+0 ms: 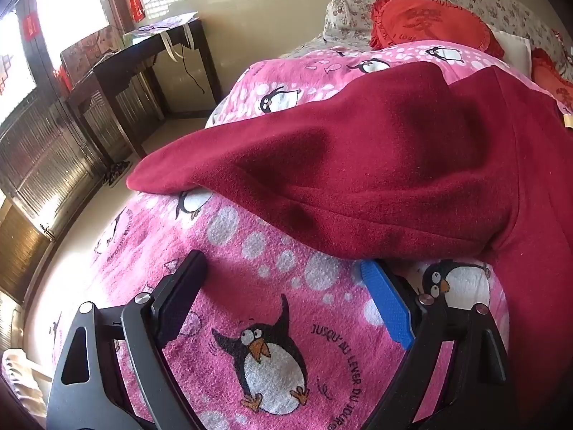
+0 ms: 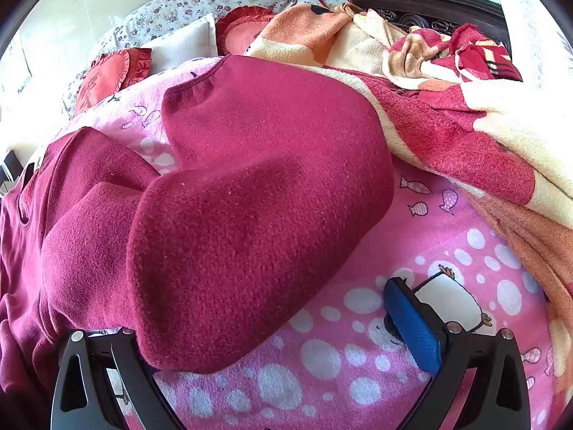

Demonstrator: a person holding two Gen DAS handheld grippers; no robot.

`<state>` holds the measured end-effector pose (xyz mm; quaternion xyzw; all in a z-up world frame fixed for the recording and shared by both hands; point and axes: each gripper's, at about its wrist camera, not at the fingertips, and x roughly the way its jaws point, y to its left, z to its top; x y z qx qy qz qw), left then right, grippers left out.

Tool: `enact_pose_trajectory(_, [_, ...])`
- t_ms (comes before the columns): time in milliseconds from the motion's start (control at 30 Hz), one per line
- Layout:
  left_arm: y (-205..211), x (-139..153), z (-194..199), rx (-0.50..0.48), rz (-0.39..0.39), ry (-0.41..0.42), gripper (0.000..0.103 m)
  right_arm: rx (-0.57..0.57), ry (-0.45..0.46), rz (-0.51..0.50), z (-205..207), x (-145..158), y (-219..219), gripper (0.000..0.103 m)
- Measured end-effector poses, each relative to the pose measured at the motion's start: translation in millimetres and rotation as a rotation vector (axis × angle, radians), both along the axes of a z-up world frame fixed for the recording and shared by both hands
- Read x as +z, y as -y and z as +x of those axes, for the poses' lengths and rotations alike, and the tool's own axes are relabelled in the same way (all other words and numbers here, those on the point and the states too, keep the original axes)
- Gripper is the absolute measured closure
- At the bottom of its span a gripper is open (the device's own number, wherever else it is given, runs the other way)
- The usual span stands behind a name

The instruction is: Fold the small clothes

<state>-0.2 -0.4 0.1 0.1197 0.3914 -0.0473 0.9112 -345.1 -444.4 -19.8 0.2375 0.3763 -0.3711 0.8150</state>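
Both wrist cams sit low and close over the pink penguin blanket [image 1: 272, 286], facing the headboard pillows, sharing the dark red garment [image 2: 250, 197].

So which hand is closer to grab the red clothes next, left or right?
Probably the right. Its gripper is open with the red garment draped over one of its fingers. The left gripper is open too, but the garment's hem lies just beyond its fingers.

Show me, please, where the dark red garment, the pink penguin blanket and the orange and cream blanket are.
dark red garment [image 1: 376, 165]: left wrist view, sleeve.
pink penguin blanket [image 1: 286, 304]: left wrist view, bare patch.
orange and cream blanket [image 2: 501, 136]: right wrist view, fold.
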Motion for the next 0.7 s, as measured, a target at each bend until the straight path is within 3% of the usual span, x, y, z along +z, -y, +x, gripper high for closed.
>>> enact_pose_trajectory(367, [-0.4,0.4,0.1,0.004,0.006,-0.005,0.014,0.0,0.001,0.0,-0.4,0.0,0.5,0.001])
enact_pose_trajectory(500, [-1.6,0.7,-1.1,0.01,0.001,-0.063,0.014,0.0,0.0,0.0,-0.4,0.0,0.5,0.001])
enact_pose_trajectory(700, [1.4,7.2,-17.9,-0.06,0.009,-0.111,0.014,0.001,-0.011,-0.006,1.5,1.3,-1.2,0.001])
